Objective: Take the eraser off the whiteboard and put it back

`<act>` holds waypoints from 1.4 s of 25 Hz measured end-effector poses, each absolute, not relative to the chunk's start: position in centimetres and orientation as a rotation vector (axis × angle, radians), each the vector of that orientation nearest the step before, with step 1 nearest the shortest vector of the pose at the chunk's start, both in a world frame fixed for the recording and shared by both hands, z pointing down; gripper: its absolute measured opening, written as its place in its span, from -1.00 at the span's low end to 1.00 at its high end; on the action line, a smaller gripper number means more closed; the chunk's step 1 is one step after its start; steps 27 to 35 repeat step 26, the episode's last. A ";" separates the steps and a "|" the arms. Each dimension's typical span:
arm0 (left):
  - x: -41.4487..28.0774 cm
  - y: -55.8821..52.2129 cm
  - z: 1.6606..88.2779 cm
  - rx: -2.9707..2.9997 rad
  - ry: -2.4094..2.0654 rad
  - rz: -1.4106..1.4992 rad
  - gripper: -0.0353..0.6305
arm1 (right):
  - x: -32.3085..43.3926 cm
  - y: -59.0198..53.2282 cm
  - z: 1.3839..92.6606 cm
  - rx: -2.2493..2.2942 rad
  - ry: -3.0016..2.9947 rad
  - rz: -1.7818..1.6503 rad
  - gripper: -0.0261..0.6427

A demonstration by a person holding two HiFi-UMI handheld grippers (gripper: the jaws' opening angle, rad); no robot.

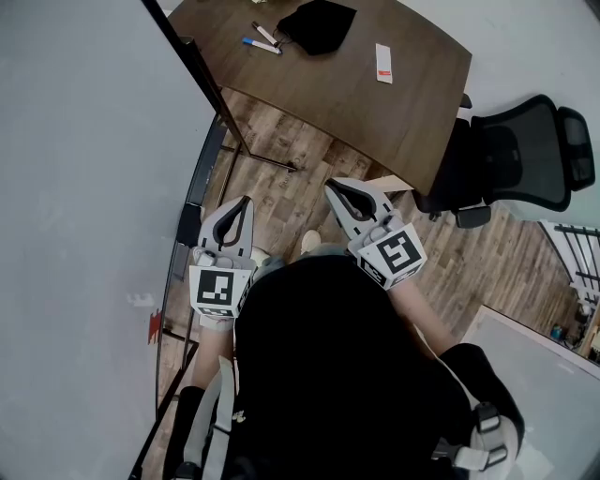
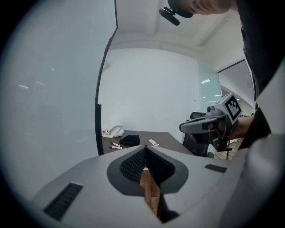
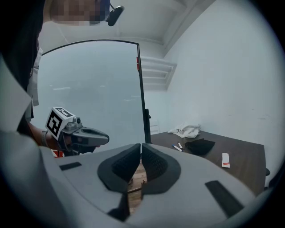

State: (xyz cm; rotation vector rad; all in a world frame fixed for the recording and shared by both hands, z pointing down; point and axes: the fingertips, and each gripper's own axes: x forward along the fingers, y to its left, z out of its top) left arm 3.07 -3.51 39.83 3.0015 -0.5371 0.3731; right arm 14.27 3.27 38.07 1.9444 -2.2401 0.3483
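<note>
Red eraser (image 1: 153, 326), seemingly, sits on the whiteboard (image 1: 84, 187) just left of your left gripper (image 1: 246, 202); that and your right gripper (image 1: 331, 187) are clenched on nothing.

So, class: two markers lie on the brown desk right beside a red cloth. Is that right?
Not quite. The cloth beside the two markers is black, not red. The head view shows it lying on the brown desk, right beside them.

Dark wooden table (image 1: 412, 103), two markers (image 1: 261, 44), black cloth (image 1: 319, 25), white slip (image 1: 383, 63), white rag (image 3: 186, 130)
</note>
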 end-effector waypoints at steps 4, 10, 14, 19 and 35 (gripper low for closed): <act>2.7 -3.7 39.8 3.001 -0.549 0.369 -0.87 | 14.0 3.3 38.2 1.940 -2.236 0.348 -0.85; 2.7 -3.8 39.5 3.008 -0.552 0.361 -0.87 | 13.9 3.1 38.7 1.940 -2.233 0.371 -0.85; 2.3 -3.9 39.6 2.994 -0.572 0.388 -0.87 | 13.4 3.0 38.9 1.933 -2.242 0.390 -0.85; 1.7 -3.9 39.9 2.992 -0.580 0.393 -0.87 | 13.0 3.0 39.2 1.925 -2.244 0.408 -0.85; 1.0 -4.3 40.1 2.991 -0.583 0.383 -0.87 | 12.3 2.7 39.7 1.925 -2.230 0.429 -0.85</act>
